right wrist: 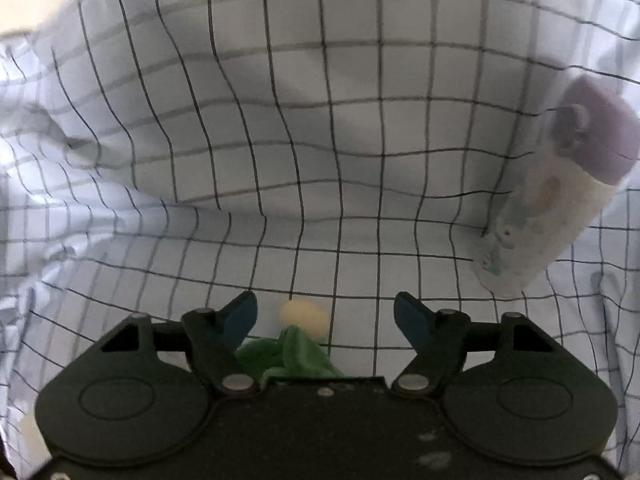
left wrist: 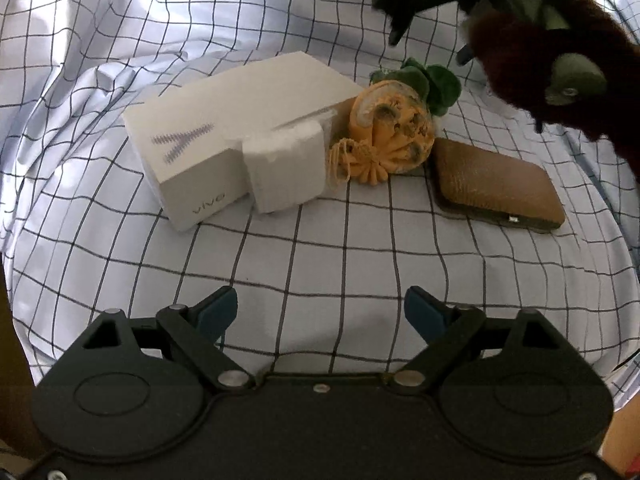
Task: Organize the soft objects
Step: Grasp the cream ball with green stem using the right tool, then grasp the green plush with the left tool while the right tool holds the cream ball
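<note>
Checked cloth (left wrist: 320,248), rumpled, covers the whole surface and is bunched into folds at the far left. My left gripper (left wrist: 320,312) hangs over bare cloth, jaws spread, nothing in them. Going across the left view there is a white box (left wrist: 208,140), a small white pack (left wrist: 286,168) touching it, an orange drawstring pouch (left wrist: 392,132) with green leaves pressed against both, then a brown case (left wrist: 496,184) just beside the pouch. At the top right a dark brown plush (left wrist: 532,64) with green bits hangs in the air at my right gripper (right wrist: 325,312). The right view is blurred. Green fabric (right wrist: 292,354) and a cream tip sit between the fingers against the left one, and the right pad is bare. I can't tell if it's really clamped. A purple-capped tube (right wrist: 552,200) lies at the far right. Risks, as I judge them: the plush may be only half caught, so a fast swing could let it slip out and land on the pouch or case. Dangling limbs could drag the pouch cord or knock the small pack off line. The loose cloth could snag a fingertip when I set down.
</note>
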